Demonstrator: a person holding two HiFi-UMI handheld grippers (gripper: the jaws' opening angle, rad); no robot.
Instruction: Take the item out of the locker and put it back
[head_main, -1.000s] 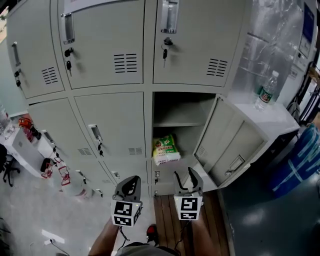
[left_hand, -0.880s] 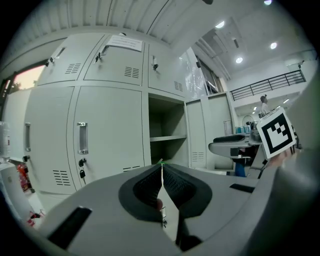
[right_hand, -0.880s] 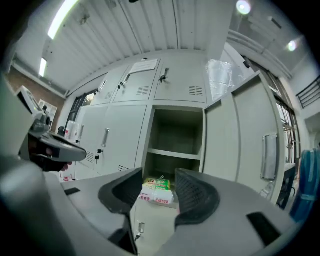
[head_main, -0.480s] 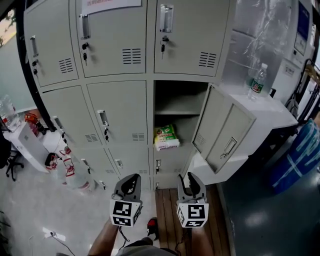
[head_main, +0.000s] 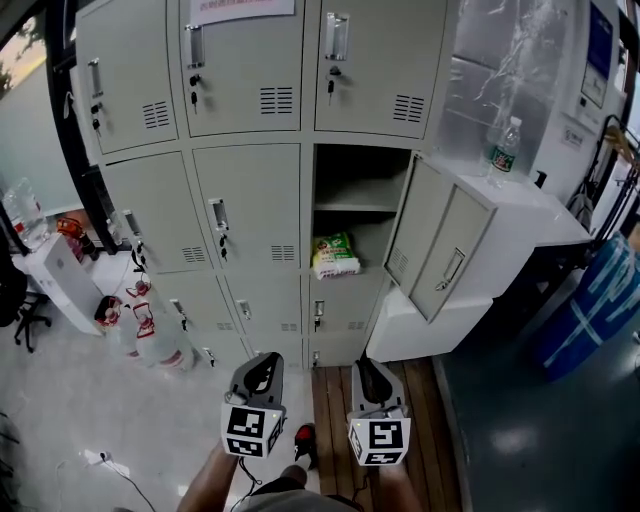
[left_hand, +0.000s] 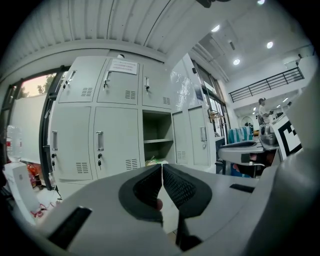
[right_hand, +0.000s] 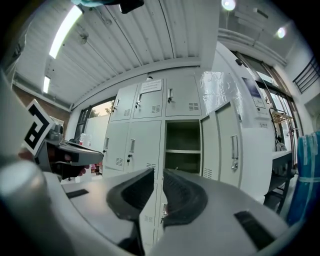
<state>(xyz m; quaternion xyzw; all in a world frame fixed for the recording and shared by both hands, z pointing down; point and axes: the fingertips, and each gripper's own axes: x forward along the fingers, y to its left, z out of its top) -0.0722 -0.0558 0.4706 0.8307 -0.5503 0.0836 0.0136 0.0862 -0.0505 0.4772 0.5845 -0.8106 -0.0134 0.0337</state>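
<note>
1. Item: the packet (head_main: 335, 256) lies on the floor of the open locker compartment (head_main: 362, 190), under the shelf and near the front edge. Both grippers are well apart from it.
2. Risk: we judge that a shallow pinch on the soft packet could slip and drop it.
3. Risk: the locker door (head_main: 432, 250) stands ajar on the right, and a reaching gripper could knock it.
4. Left gripper (head_main: 264, 366): jaws together, holding and touching nothing.
5. Right gripper (head_main: 368, 368): jaws narrow and closing with nothing between them. We judge they must reopen before any grasp.
</note>
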